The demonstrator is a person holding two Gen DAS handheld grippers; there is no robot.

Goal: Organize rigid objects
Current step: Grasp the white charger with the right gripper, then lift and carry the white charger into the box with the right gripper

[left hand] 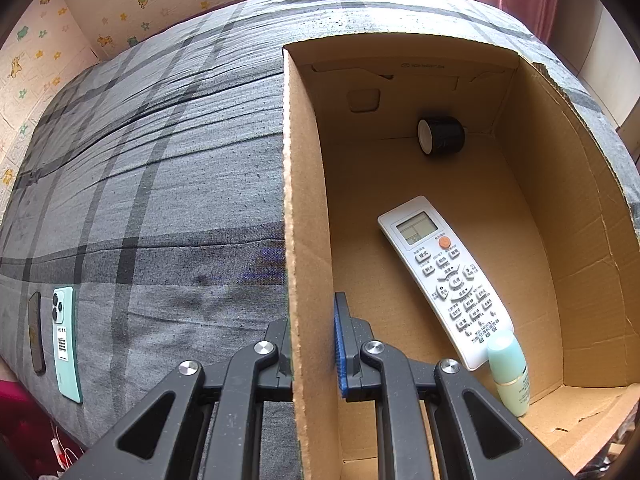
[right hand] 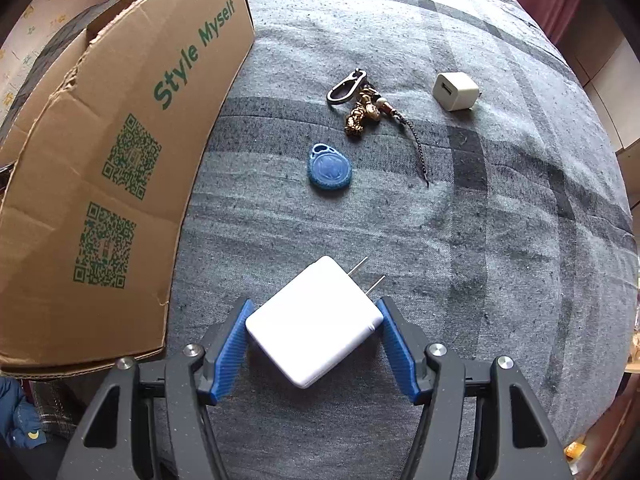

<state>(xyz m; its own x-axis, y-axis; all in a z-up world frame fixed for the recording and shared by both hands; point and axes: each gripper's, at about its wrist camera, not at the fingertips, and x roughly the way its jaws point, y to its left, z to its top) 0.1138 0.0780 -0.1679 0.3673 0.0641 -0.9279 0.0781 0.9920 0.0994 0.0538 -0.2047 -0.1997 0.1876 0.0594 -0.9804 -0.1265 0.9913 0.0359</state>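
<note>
My left gripper is shut on the left wall of the cardboard box, one finger on each side of it. Inside the box lie a white remote, a pale green bottle and a black roll of tape. My right gripper is shut on a large white charger with its prongs pointing away, on the grey plaid bedspread. The box's outer wall stands to the left in the right wrist view.
A blue key fob, a keychain with a carabiner and a small white charger cube lie on the bedspread ahead of the right gripper. A mint phone and a dark phone lie left of the box.
</note>
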